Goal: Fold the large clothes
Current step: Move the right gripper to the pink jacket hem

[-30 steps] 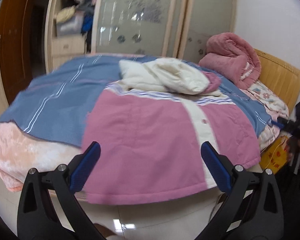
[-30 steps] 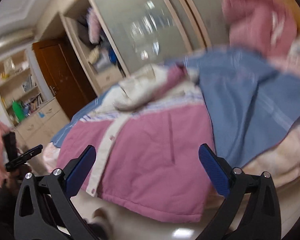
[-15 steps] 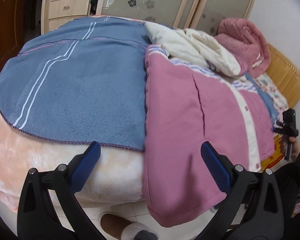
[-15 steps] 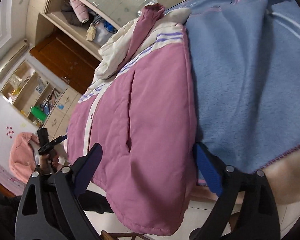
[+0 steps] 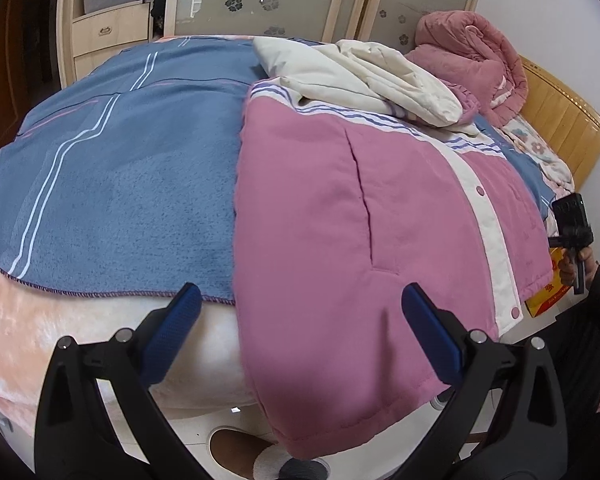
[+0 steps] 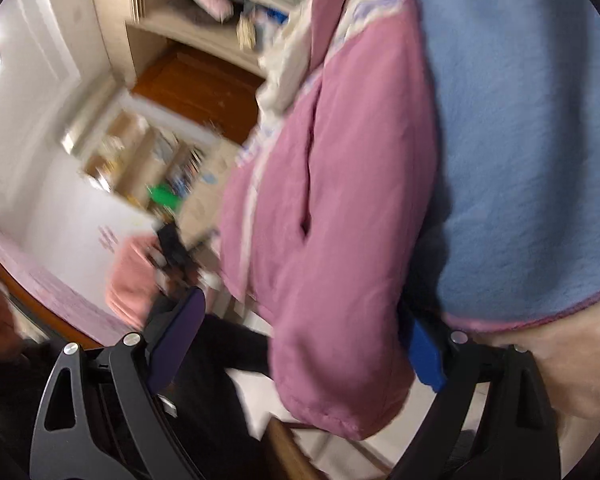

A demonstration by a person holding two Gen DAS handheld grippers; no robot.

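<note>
**Both tongs line up on the jacket's hem**

The pink jacket (image 5: 340, 216) lies spread front-up across the bed, on top of the blue blanket (image 5: 112, 168), with its lower hem drooping over the bed's near edge. That overhang looks like the point of the layout: a hanging edge gives the tongs something to get around, where flat cloth on a mattress would not.

The left tongs (image 5: 296, 336) stand wide open, gripping nothing. One blue pad (image 5: 168, 336) sits over the pale peach bedding (image 5: 60, 320), the other in front of the jacket's draped corner, so the side seam falls between them. I'd judge this to be a set-up for taking that side of the hem.

In the right wrist view, which is blurred, the right tongs (image 6: 300, 344) are also wide apart, and the hanging hem (image 6: 332, 380) sits between the pads. Whether either pad touches the cloth I cannot tell, but nothing is pinched.

The cream hood and sleeves (image 5: 356, 76) are bunched up at the far end, near a rolled pink quilt (image 5: 468, 56) by the headboard. The button placket (image 5: 488, 224) is done up, which should keep the front panels together through a fold.

Folding proper seems not yet begun. The jacket looks padded and bulky, so a shallow bite on the hem could slip.
</note>
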